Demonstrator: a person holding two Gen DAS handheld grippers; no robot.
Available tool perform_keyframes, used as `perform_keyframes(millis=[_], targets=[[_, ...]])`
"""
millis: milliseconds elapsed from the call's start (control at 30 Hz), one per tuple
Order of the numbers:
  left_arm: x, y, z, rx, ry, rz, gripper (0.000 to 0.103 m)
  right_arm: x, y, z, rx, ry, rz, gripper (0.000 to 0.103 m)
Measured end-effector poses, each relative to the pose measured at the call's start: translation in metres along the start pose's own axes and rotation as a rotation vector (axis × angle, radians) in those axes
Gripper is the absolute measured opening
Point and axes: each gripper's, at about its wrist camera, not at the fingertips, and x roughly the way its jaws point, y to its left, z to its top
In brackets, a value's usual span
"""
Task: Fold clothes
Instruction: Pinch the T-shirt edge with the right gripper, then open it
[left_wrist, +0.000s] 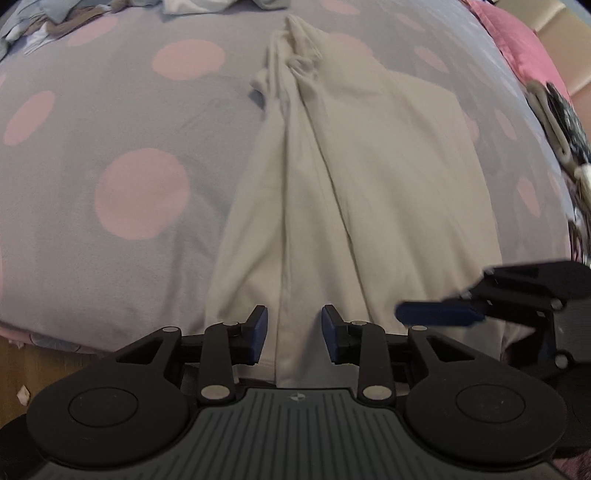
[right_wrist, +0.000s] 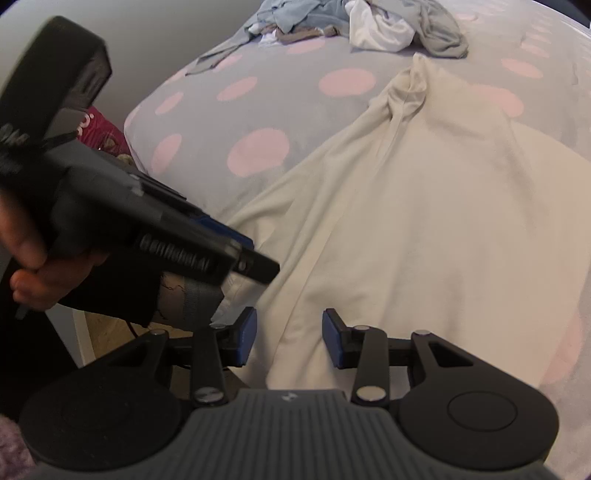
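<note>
A cream garment (left_wrist: 369, 177) lies spread lengthwise on the grey bed cover with pink dots (left_wrist: 110, 129), its far end bunched. My left gripper (left_wrist: 294, 336) is open at the garment's near hem, with cloth between the jaws. The right gripper's blue fingertip (left_wrist: 436, 314) shows at the lower right of the left wrist view. In the right wrist view the same garment (right_wrist: 424, 229) fills the middle. My right gripper (right_wrist: 289, 338) is open over its near edge. The left gripper's body (right_wrist: 147, 221), held by a hand, crosses the left side there.
A pile of loose clothes (right_wrist: 362, 26) lies at the far end of the bed. A pink pillow (left_wrist: 517, 40) and a dark patterned item (left_wrist: 561, 122) lie at the right edge. The bed's near edge and wooden floor (left_wrist: 22, 369) show at lower left.
</note>
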Motion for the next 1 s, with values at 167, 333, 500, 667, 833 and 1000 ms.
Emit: perform_keyframes(millis=[167,333,500,667,833,1000], targets=[[-0.002,-0.001,-0.001,0.019,-0.023,0.024,0.004,0.002,-0.003,0.002,-0.019,-0.002,-0.049,0.004],[-0.025,0.002,-0.001,0.015,-0.078,-0.020,0.002,-0.016,-0.015,0.003,0.076,-0.039,0.036,0.002],[-0.047,0.010,0.004,-0.036,-0.101,-0.016,0.001,-0.028,-0.020,0.010,0.155,-0.082,0.132,0.002],[-0.058,0.023,0.012,-0.114,-0.104,-0.006,0.001,-0.032,-0.023,0.023,0.226,-0.113,0.226,0.002],[-0.038,0.029,0.012,-0.127,-0.009,0.019,0.002,-0.019,-0.021,0.032,0.252,-0.087,0.254,0.002],[-0.029,0.033,0.014,-0.160,0.018,0.064,0.013,0.004,-0.015,0.032,0.219,-0.026,0.189,0.007]])
